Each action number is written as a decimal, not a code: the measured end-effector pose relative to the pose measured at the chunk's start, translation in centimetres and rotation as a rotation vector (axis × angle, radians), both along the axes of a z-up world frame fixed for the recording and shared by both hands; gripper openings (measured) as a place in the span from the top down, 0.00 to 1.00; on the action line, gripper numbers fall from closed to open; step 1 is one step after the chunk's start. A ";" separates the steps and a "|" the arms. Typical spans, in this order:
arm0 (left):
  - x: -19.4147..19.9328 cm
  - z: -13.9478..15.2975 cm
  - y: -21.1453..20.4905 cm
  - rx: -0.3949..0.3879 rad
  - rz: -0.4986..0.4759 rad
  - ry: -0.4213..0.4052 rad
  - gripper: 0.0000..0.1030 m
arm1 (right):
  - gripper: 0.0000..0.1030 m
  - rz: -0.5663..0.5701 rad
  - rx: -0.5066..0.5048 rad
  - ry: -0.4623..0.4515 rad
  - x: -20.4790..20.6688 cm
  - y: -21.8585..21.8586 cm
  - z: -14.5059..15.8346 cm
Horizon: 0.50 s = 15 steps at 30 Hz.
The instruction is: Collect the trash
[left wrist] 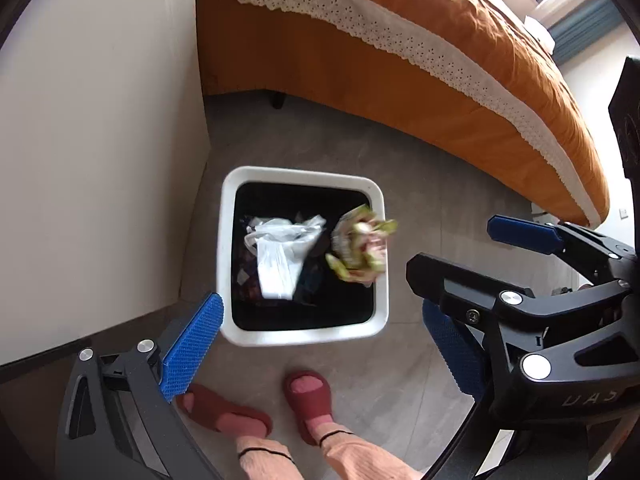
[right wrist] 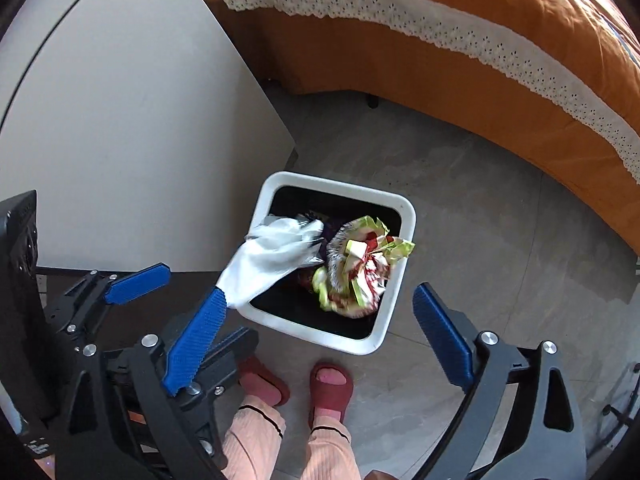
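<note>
A white square plastic waste bin with a black liner [left wrist: 224, 248] is standing on the grey tiled floor [left wrist: 420, 208] in the middle of the left wrist view, just below the corner of a white cabinet panel [left wrist: 100, 140] at the left and in front of an orange-covered bed with a white lace-edged sheet [left wrist: 440, 60] running across the upper right.

The left gripper [left wrist: 320, 328] is pointing steeply down over the bin with its jaws spread wide; nothing is sitting between its blue ribbed pads [left wrist: 192, 348].

A crumpled white plastic bag [left wrist: 280, 256] is showing over the left half of the bin's opening. In the right wrist view, it is trailing across the near left rim of the bin.

The right gripper [right wrist: 324, 336] is also hanging over the bin with jaws wide apart and empty. A crumpled green, red and silver snack wrapper [right wrist: 356, 264] is blurred over the right half of the bin's opening, by the right rim; whether it is resting on the contents or falling cannot be told.

At the bottom of both views a person's feet in dark red slippers [right wrist: 332, 388] and pink ribbed trouser legs [right wrist: 256, 440] are standing just in front of the bin.
</note>
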<state>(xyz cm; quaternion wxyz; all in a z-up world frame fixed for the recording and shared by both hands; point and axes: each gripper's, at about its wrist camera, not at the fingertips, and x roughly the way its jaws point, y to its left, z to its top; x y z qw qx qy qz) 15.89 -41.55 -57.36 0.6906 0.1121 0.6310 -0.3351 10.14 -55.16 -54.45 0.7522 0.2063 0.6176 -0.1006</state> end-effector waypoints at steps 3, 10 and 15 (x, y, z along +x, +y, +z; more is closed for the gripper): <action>0.1 -0.9 0.0 0.016 0.012 0.024 0.05 | 0.06 -0.002 0.000 0.021 -0.4 0.0 -0.5; -0.2 1.9 0.3 0.024 0.028 0.020 0.05 | 0.05 -0.032 0.011 0.002 -1.0 0.1 2.4; -0.9 7.3 1.1 -0.007 0.037 -0.014 0.05 | 0.05 -0.079 0.027 -0.043 -2.0 -0.1 7.3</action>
